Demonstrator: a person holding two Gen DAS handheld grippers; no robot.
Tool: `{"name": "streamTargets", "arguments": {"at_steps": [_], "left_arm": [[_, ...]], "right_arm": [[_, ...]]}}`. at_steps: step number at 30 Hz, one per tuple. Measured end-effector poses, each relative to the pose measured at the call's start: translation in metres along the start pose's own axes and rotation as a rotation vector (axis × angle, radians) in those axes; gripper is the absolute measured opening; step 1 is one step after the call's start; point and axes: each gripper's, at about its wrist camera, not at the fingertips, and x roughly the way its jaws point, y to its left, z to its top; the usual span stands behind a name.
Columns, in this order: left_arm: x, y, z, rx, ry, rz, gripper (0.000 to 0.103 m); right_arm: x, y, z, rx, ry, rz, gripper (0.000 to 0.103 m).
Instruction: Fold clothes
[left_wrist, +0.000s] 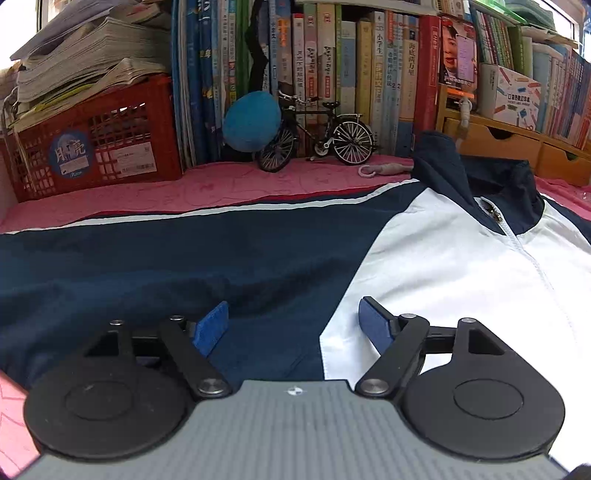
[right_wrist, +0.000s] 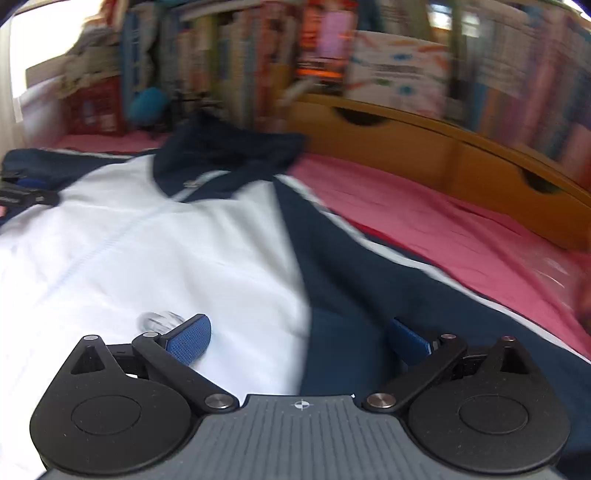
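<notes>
Item: one jacket (left_wrist: 207, 258), navy with a white chest panel, white and red piping along the sleeve tops, zip closed; we recorded it lying front-up and flat on the pink cloth (left_wrist: 229, 184). Its collar (left_wrist: 465, 166) pointed toward the row of books (left_wrist: 351, 66), so the body's long axis ran from us to the books, while both sleeves stretched out sideways across that axis. Beyond the collar we noted a model bicycle (left_wrist: 317, 136), a blue ball (left_wrist: 251, 123) touching its front wheel, a red crate (left_wrist: 99, 144) with a round blue sticker bearing large Chinese characters, and wooden drawers (left_wrist: 517, 144). Among the spines we could read 海底两万里 and 小学生; the remainder we left unread. A white box above the drawers carried print too small for us. The left gripper (left_wrist: 293, 325) was over the seam between the navy sleeve and the white panel, fingers spread wide, gripping nothing. The right gripper (right_wrist: 299, 339) was over the matching seam on the jacket's other side, fingers likewise spread apart; that view was motion-blurred.
</notes>
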Motion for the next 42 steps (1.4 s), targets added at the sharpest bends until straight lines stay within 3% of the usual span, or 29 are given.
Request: {"name": "streamTargets", "arguments": {"at_steps": [4, 7, 8, 9, 10, 11, 13, 16, 21, 23, 27, 31, 36, 37, 42], "left_arm": [[0.001, 0.009, 0.0, -0.003, 0.0, 0.017, 0.082], [0.0, 0.011, 0.002, 0.006, 0.002, 0.05, 0.083], [-0.002, 0.008, 0.004, 0.017, -0.001, 0.077, 0.079], [-0.005, 0.004, 0.006, 0.031, -0.006, 0.106, 0.066], [-0.01, 0.0, 0.009, 0.043, -0.017, 0.109, 0.063], [-0.015, -0.004, 0.012, 0.052, -0.032, 0.092, 0.062], [-0.029, -0.016, 0.019, 0.049, -0.063, 0.009, 0.062], [-0.043, -0.043, 0.027, 0.033, -0.058, -0.146, 0.062], [-0.05, -0.092, 0.03, 0.039, 0.024, -0.417, 0.062], [-0.04, -0.109, 0.025, 0.083, 0.058, -0.451, 0.063], [-0.006, -0.122, 0.019, 0.132, 0.081, -0.348, 0.054], [0.021, -0.104, 0.029, 0.186, 0.01, -0.206, 0.058], [0.05, -0.044, 0.058, 0.143, 0.001, -0.054, 0.061], [0.053, -0.025, 0.061, 0.112, 0.007, -0.039, 0.065], [0.045, 0.064, 0.057, -0.024, 0.021, 0.13, 0.062]], "right_arm": [[-0.03, -0.13, -0.041, 0.297, 0.014, -0.34, 0.103], [-0.059, -0.193, -0.064, 0.443, 0.084, -0.74, 0.103], [-0.067, -0.202, -0.067, 0.433, 0.132, -0.854, 0.102], [-0.074, -0.2, -0.067, 0.396, 0.132, -0.889, 0.096], [-0.081, -0.192, -0.065, 0.342, 0.101, -0.872, 0.095], [-0.089, -0.18, -0.06, 0.312, 0.05, -0.798, 0.095], [-0.104, -0.149, -0.046, 0.287, -0.065, -0.577, 0.101], [-0.105, -0.061, -0.014, 0.194, -0.151, -0.211, 0.103], [-0.07, 0.095, 0.008, -0.105, -0.136, 0.13, 0.103], [-0.053, 0.133, 0.005, -0.176, -0.101, 0.213, 0.103], [-0.028, 0.176, 0.0, -0.209, -0.036, 0.266, 0.103], [-0.03, 0.189, -0.006, -0.22, -0.054, 0.255, 0.103], [-0.027, 0.18, -0.003, -0.183, -0.029, 0.287, 0.103], [-0.028, 0.181, -0.004, -0.183, -0.029, 0.286, 0.103], [-0.027, 0.181, -0.005, -0.183, -0.028, 0.287, 0.103]]}}
